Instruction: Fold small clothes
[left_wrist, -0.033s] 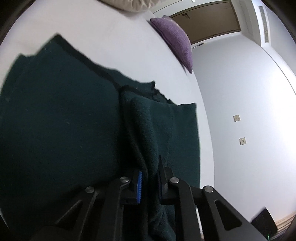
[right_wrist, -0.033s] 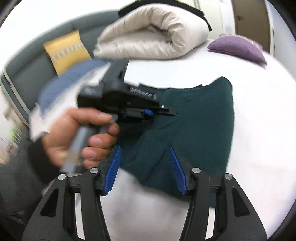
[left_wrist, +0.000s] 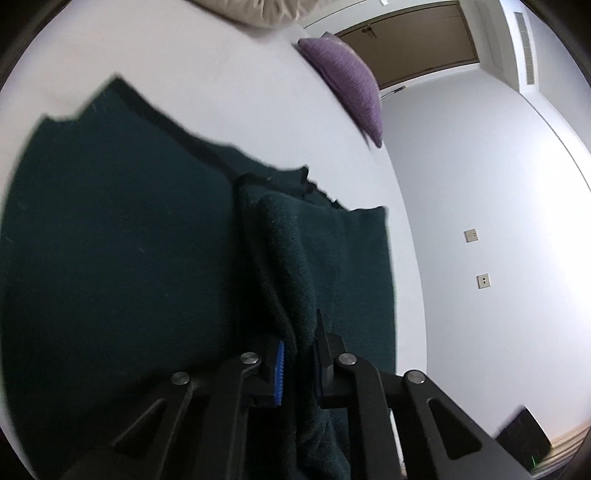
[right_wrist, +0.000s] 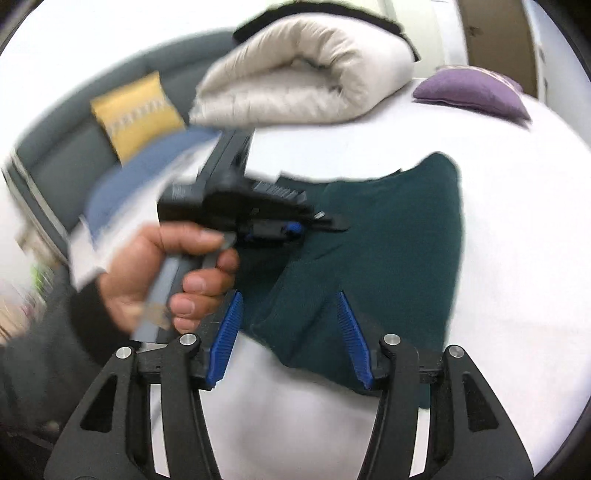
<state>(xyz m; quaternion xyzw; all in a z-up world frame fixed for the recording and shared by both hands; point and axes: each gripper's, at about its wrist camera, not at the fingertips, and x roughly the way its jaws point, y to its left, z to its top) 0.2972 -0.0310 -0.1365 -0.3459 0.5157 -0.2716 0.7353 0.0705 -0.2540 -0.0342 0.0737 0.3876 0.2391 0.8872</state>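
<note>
A dark green knitted garment (left_wrist: 110, 258) lies on the white bed (left_wrist: 221, 92). My left gripper (left_wrist: 299, 365) is shut on a raised fold of the garment, pinched between its blue pads. In the right wrist view the garment (right_wrist: 388, 240) lies spread ahead, and the left gripper (right_wrist: 295, 229) shows in a person's hand, gripping the cloth's left part. My right gripper (right_wrist: 291, 343) is open, its blue pads straddling the garment's near edge just above the cloth.
A rolled beige duvet (right_wrist: 306, 74) lies at the back of the bed. A purple cushion (right_wrist: 472, 88) lies at the back right; it also shows in the left wrist view (left_wrist: 347, 81). A grey sofa with a yellow cushion (right_wrist: 136, 110) stands at left.
</note>
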